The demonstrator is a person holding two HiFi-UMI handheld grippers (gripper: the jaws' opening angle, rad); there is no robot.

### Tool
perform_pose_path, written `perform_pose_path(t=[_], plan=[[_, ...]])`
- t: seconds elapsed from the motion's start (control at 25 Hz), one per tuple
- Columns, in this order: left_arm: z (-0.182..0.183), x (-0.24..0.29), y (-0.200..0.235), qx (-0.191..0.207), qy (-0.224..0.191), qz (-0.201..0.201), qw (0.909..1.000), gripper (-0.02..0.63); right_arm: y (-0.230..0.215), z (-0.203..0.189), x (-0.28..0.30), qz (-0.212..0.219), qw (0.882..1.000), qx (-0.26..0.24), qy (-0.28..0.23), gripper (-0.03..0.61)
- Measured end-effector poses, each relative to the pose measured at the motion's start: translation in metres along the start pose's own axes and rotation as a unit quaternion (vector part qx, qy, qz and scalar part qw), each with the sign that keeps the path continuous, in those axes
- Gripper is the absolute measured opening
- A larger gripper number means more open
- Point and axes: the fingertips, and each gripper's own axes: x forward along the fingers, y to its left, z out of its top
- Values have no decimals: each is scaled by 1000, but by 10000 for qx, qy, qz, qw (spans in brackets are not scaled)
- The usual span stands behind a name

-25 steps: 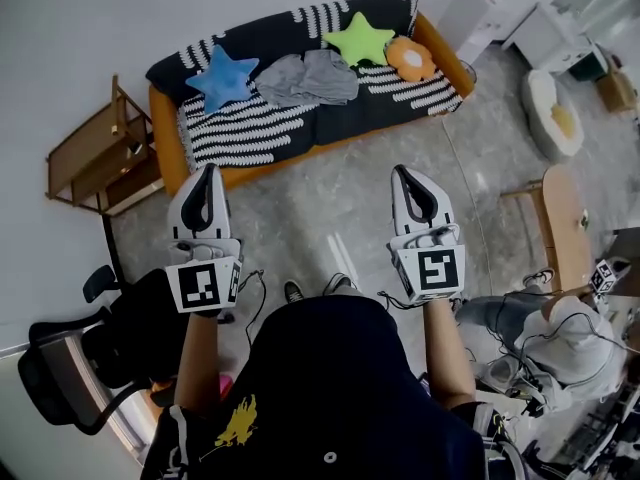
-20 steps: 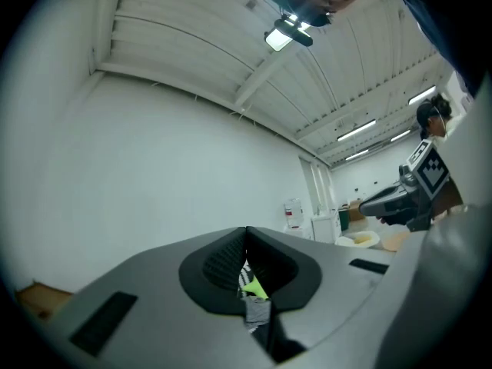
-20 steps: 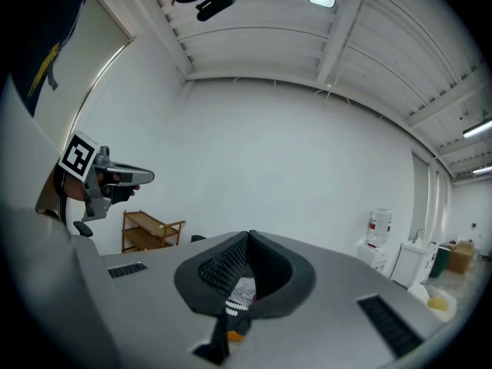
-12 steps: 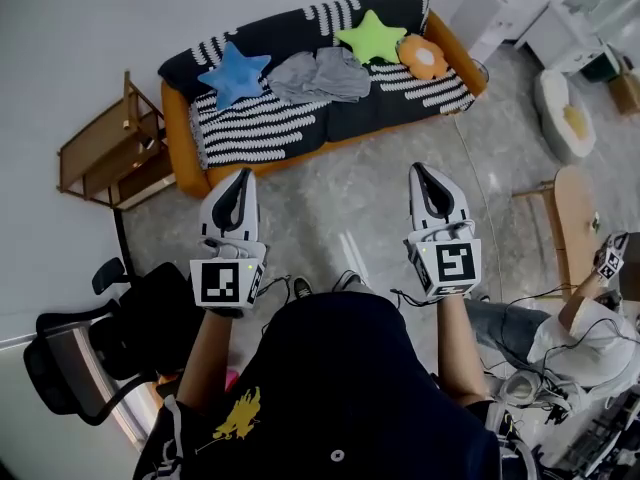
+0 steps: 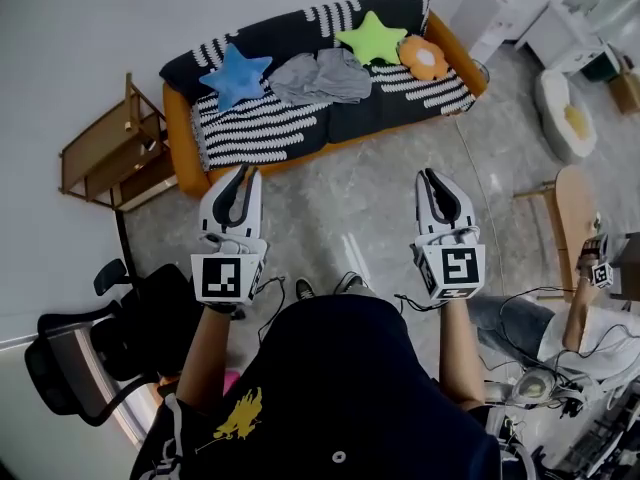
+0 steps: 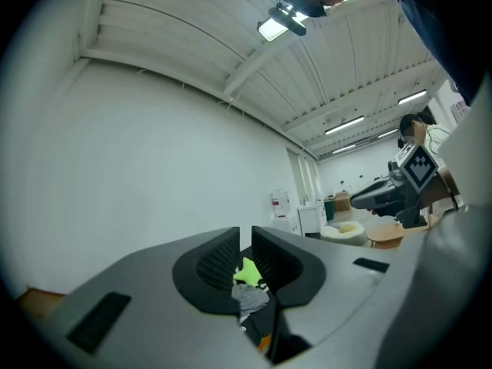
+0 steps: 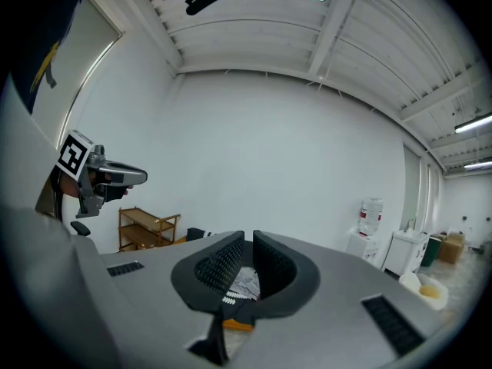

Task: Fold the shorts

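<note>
Standing well back from the sofa (image 5: 250,128), the person holds both grippers out over the floor. The grey shorts (image 5: 318,76) lie crumpled on the seat between the blue star cushion (image 5: 236,76) and the green star cushion (image 5: 372,38), well apart from either tool. The left gripper (image 5: 238,180) and the right gripper (image 5: 434,180) are both empty. Their fingers (image 6: 211,260) have just been opening and stand only a narrow crack apart, with nothing between them.

That slim gap is the first risk: brought to the cloth as they are, the fingers would probably shove the fabric along rather than take it. The shorts are bunched, so a pinch may catch several layers or miss the waistband, and the fold would come out crooked. The blue cushion sits just beside the left edge and could be dragged along. The striped cover underneath might be nipped together with the shorts, and the soft seat gives little backing for a flat crease.
</note>
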Motion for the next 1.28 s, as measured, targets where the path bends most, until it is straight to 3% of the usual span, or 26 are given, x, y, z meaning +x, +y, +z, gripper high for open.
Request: perform_pose_path(t=[0.28, 0.4, 0.56, 0.68, 0.8, 1.28], plan=[[-6, -5, 7, 12, 50, 44, 10000, 105, 5, -4, -1, -23, 10000, -78, 42, 111], [-8, -6, 13, -8, 82, 92, 9999, 147, 7, -6, 1, -2, 10000, -77, 63, 168], [-16, -16, 22, -20, 203, 23, 9998, 309, 18, -12, 7, -2, 9998, 80, 201, 298], [-34, -29, 38, 2, 359, -13, 9994, 347, 41, -15, 15, -38, 9996, 103, 242, 431], [-54, -46, 58, -30, 456, 12, 9990, 360, 69, -18, 25, -55, 9997, -46, 227, 506], [-77, -54, 91, -149, 246, -138, 9995, 360, 104, -19, 25, -322, 9982, -259, 446, 520]])
